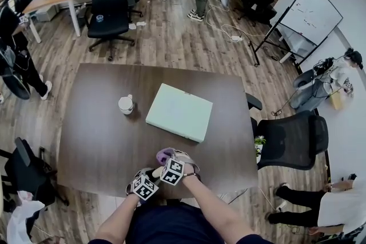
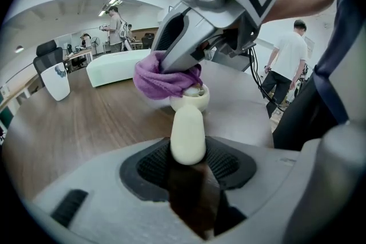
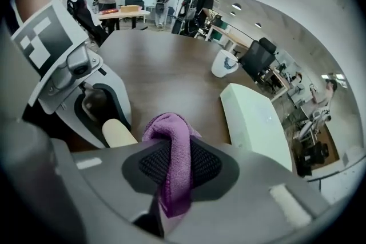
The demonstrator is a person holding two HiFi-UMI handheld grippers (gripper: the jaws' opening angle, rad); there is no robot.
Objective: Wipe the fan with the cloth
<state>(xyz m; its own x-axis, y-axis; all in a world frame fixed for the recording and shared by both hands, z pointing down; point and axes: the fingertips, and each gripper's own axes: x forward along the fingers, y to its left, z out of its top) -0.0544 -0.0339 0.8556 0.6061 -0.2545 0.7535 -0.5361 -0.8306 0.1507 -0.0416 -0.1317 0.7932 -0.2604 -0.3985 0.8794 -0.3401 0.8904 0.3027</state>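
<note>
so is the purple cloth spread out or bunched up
Bunched: the purple cloth is pinched into a wad in the right claw.

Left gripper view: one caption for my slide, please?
Left gripper holds the fan handle; right gripper presses a purple cloth on the fan head.

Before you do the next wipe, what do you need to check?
1. The fan has its handle clamped in the left gripper: ok.
2. The purple cloth is pinched in the right gripper: ok.
3. The purple cloth touches the fan's head: ok.
4. The mug and the pale green box sit well clear: ok.
5. The fan is switched off: cannot tell.
</note>
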